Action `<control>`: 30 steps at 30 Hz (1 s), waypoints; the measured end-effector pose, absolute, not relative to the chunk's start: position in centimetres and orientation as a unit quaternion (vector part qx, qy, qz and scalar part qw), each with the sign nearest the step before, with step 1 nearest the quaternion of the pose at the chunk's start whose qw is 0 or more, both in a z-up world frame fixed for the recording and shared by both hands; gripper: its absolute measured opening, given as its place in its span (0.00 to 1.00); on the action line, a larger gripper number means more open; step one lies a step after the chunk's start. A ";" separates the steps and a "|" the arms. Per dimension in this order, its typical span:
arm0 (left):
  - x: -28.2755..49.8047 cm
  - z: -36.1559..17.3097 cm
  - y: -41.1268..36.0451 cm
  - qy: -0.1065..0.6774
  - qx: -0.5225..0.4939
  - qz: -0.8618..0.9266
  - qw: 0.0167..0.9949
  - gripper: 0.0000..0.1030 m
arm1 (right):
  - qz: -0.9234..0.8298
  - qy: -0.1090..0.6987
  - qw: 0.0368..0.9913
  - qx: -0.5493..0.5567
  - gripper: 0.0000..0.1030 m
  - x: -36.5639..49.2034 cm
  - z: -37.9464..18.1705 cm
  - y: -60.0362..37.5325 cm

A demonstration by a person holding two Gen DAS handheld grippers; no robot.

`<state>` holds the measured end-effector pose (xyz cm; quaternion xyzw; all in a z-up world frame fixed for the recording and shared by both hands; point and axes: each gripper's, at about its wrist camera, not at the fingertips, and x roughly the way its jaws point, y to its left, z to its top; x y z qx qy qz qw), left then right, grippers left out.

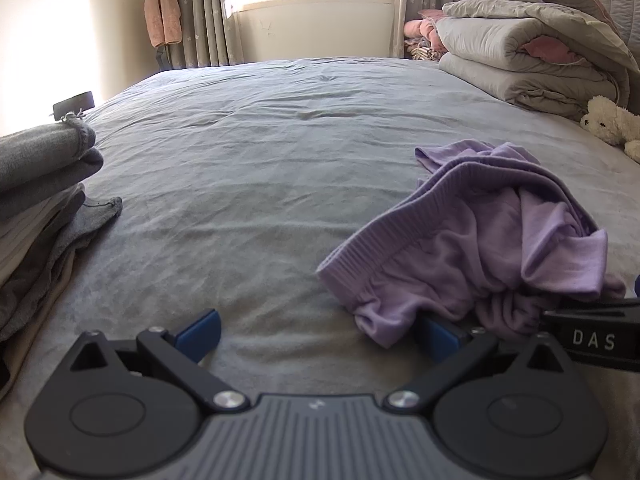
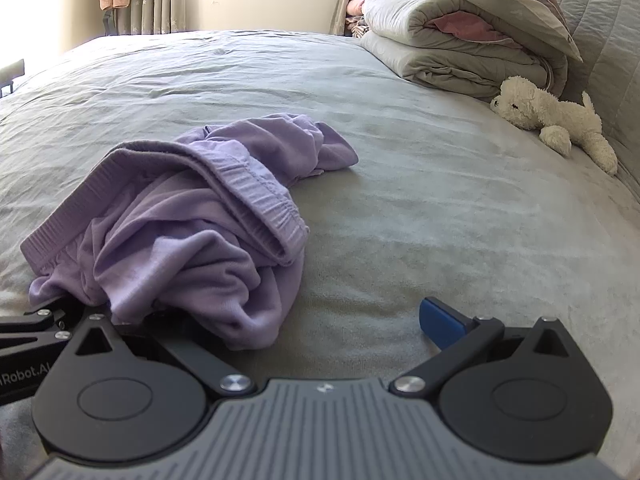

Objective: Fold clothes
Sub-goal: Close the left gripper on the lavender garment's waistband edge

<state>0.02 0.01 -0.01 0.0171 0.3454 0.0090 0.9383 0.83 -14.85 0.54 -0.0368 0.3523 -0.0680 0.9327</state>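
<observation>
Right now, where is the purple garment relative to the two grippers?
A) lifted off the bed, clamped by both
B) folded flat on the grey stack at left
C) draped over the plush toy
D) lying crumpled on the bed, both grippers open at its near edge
D: the purple garment lies bunched on the bed sheet, with the left gripper and right gripper both open at its near edge.

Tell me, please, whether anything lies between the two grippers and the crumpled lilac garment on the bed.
Nothing visible does. The crumpled lilac knit garment lies on the grey bedsheet, its near edge draped over the inner fingers of the open left gripper and open right gripper.
</observation>
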 end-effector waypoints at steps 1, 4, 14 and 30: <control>0.1 0.0 0.0 0.345 0.018 0.009 0.938 1.00 | -0.068 0.353 0.933 -0.038 1.00 0.8 0.5 -14.9; 0.3 -0.1 0.2 0.343 0.021 0.010 0.939 1.00 | -0.072 0.353 0.932 -0.041 1.00 0.7 0.5 -14.8; 0.3 0.5 0.6 0.358 0.026 -0.008 0.933 1.00 | -0.049 0.355 0.932 -0.049 1.00 0.7 1.0 -14.5; 0.9 2.5 0.6 0.350 0.018 -0.089 0.932 0.96 | 0.012 0.318 0.946 -0.059 0.58 0.1 3.5 -15.2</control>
